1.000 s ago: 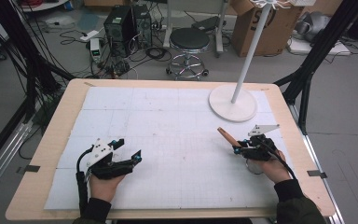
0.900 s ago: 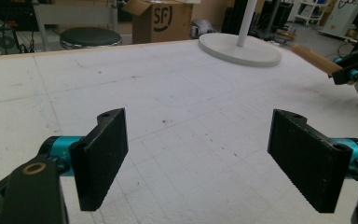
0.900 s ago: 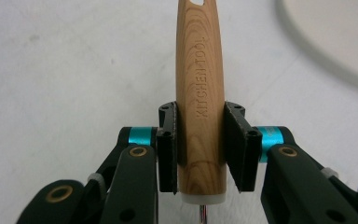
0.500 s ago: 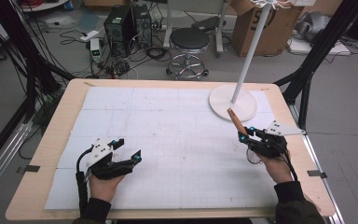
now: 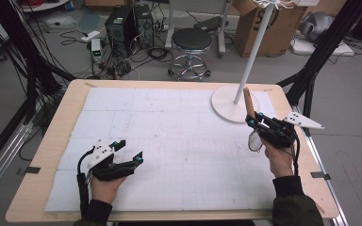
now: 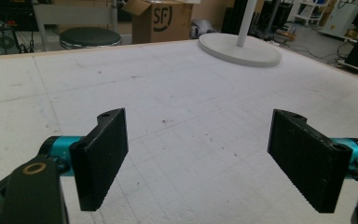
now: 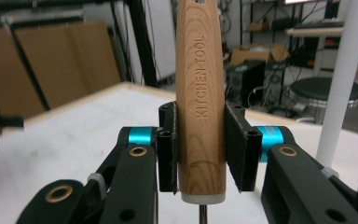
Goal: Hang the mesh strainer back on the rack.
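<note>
- Since a second ago, the right gripper point(image 5: 253, 123) has been carried from the near right part of the table toward the white stand base point(image 5: 226, 109), and it is now seen just beside the base's near right edge.
- The wooden-handled kitchen tool point(image 5: 249, 104) has been swung in that time: its handle was lying low and slanted toward the table's middle, and it has now been raised close to upright.
- By this it is judged that the tool has been picked up and is being brought to the stand, perhaps to be hung on the rack at the top of the white pole point(image 5: 256, 49); the hanging step is not yet done.
- The right gripper's jaws are pressed together on the handle point(image 7: 200, 98), low on it, just above the pale collar where a thin metal shaft begins.
- The tool's long axis is held nearly vertical, the handle end pointing up and slightly toward the stand base, the working end pointing down. What seems a wire whisk head point(image 5: 254, 141) is made out below the gripper, but it is too blurred to be sure.
- The left gripper point(image 5: 128, 151) is kept far to the left of the stand base, low over the white mat point(image 5: 169, 141); its jaws are spread wide with nothing between them.
</note>
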### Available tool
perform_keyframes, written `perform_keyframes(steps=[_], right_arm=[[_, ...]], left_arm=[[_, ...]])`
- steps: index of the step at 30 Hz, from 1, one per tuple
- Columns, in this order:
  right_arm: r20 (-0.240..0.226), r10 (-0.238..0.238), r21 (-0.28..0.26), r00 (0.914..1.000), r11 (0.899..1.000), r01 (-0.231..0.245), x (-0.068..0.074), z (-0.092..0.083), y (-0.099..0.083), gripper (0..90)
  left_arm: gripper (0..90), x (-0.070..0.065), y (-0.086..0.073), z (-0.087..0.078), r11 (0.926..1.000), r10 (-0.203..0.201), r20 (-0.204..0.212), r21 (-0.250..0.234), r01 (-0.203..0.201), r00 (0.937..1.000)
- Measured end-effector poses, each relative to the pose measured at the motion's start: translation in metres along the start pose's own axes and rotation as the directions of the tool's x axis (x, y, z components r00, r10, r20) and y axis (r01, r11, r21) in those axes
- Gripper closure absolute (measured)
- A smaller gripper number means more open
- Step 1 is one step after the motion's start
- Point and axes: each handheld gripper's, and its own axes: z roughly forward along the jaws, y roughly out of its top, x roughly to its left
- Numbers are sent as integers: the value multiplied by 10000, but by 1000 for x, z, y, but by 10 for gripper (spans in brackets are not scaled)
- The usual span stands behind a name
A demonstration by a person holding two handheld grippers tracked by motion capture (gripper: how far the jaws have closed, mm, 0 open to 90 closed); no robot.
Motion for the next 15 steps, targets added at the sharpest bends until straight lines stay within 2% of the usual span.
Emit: perform_keyframes(steps=[1, 3, 6, 7, 12, 15], right_arm=[[0, 0, 0, 10000, 10000, 0, 0, 0, 0, 685], [125, 337, -478, 9994, 9983, -330, -4, 4, 7, 685], [190, 416, -798, 9990, 9960, -400, -7, 7, 12, 685], [80, 590, -1082, 9982, 9924, -578, -9, 9, 17, 685], [100, 696, -1402, 9975, 9878, -675, -14, 17, 28, 684], [230, 833, -1845, 9963, 9798, -776, -20, 25, 41, 685]], left_arm=[[206, 0, 0, 0, 10000, 0, 0, 0, 0, 10000], [206, 1, 0, 0, 10000, -3, 12, -10, 4, 10000], [205, 2, -1, 0, 10000, -14, -20, -35, 14, 10000], [205, 2, -1, 0, 10000, -52, -5, -52, 52, 10000], [206, 5, -1, 2, 9998, -162, 32, -109, 162, 9999], [206, 7, -2, 2, 9997, -230, 9, -119, 230, 9997]])
